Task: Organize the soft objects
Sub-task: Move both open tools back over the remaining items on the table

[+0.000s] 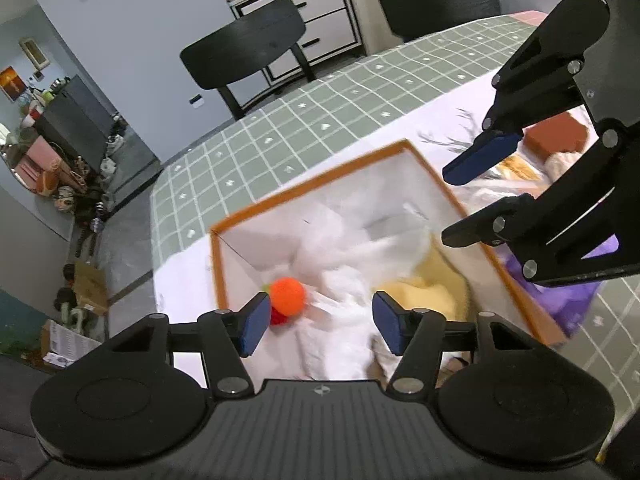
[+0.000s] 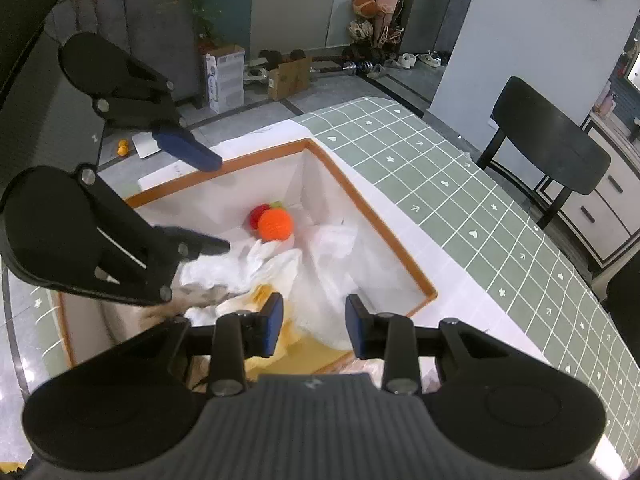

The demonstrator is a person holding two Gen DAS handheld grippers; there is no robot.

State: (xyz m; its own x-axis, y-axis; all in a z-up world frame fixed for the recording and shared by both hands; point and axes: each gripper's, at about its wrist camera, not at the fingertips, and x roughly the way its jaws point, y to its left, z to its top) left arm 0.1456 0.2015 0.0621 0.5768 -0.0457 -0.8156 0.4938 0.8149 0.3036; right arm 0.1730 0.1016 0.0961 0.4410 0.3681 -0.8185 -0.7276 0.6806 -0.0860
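An orange-rimmed white box (image 1: 320, 178) (image 2: 372, 208) stands on the table. Inside lie an orange ball (image 1: 287, 296) (image 2: 275, 224), a red ball (image 2: 257, 216) beside it, crumpled white soft material (image 1: 352, 256) (image 2: 280, 268) and a yellow soft piece (image 1: 424, 292) (image 2: 308, 354). My left gripper (image 1: 320, 322) (image 2: 212, 204) is open and empty above the box. My right gripper (image 2: 314, 324) (image 1: 452, 204) is open and empty over the box's other side.
A green checked tablecloth (image 1: 320, 100) (image 2: 480, 216) covers the table. Outside the box lie a brown block (image 1: 556, 136), a purple soft item (image 1: 576, 292) and other cloths. Black chairs (image 1: 248, 52) (image 2: 548, 148) stand at the table's edge. A white drawer cabinet (image 1: 316, 16) is behind.
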